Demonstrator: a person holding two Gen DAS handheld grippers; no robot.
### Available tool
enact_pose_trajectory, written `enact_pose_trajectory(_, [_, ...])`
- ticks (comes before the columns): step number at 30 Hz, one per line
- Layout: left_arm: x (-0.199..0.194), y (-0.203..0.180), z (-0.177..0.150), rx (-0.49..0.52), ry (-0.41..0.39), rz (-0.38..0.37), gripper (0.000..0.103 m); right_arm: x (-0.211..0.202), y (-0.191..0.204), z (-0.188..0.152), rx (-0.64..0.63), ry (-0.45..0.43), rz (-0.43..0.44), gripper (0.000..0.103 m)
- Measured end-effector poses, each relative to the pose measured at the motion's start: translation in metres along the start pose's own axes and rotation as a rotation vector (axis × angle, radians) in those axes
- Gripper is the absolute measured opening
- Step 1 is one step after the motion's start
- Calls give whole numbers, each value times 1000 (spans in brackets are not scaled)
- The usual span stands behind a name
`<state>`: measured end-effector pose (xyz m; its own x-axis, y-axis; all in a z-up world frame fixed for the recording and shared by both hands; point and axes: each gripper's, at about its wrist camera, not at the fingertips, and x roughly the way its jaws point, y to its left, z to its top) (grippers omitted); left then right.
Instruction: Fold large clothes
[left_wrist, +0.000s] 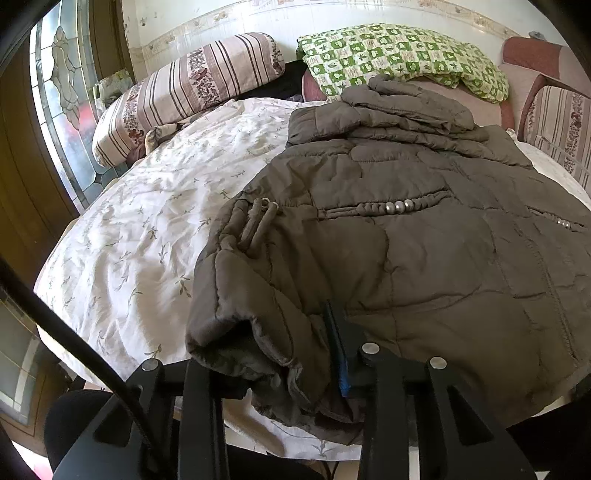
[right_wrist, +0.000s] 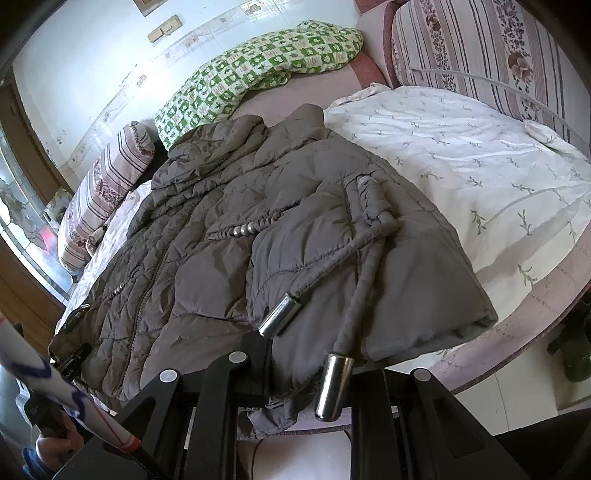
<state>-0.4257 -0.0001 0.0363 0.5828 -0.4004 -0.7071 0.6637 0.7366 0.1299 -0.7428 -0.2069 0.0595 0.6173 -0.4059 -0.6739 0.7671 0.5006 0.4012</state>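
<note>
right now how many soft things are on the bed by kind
quilted jacket: 1
striped floral bolsters: 2
green checked blanket: 1
white floral sheet: 1
total: 5

Near hem of the brown quilted jacket (left_wrist: 424, 236) bunches over the left gripper (left_wrist: 295, 354), so its left finger is buried and only the blue-edged right finger (left_wrist: 341, 354) pokes out. At the jacket's other corner, folds cover the right gripper (right_wrist: 291, 365) fingertips. Right of the jacket, the striped cushion (right_wrist: 491, 55) runs off the picture's edge.
</note>
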Motion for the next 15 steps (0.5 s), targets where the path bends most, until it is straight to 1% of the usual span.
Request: enact_pose_trajectory(15, [-19, 4, 0, -16, -7, -7, 27, -20, 3, 7, -12, -45, 28, 18])
